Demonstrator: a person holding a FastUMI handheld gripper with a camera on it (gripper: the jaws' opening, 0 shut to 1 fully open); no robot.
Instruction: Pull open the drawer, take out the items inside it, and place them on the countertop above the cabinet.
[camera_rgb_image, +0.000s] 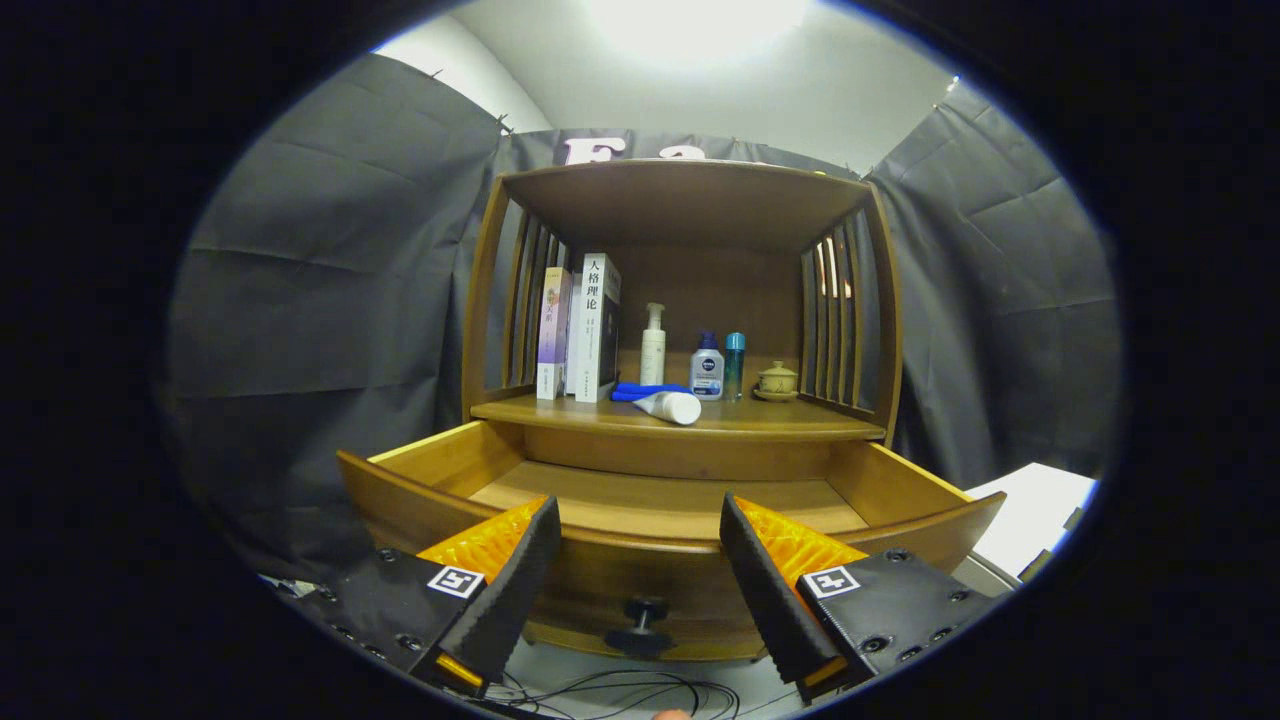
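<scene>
Around me dark cloth (330, 300) hangs in creased panels at left, right and behind, and above it I see a pale ceiling (700, 90) with a bright glow of light (690, 20) at top centre. Lower right, a white surface (1035, 510) shows; black cables (620, 690) lie on the pale floor at bottom centre.

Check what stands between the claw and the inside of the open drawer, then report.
The claw is open, just short of the drawer's front panel. That panel, with its knob between the fingers, stands between them and the drawer interior. Nothing covers the interior from above; the part that shows is bare wood.
</scene>
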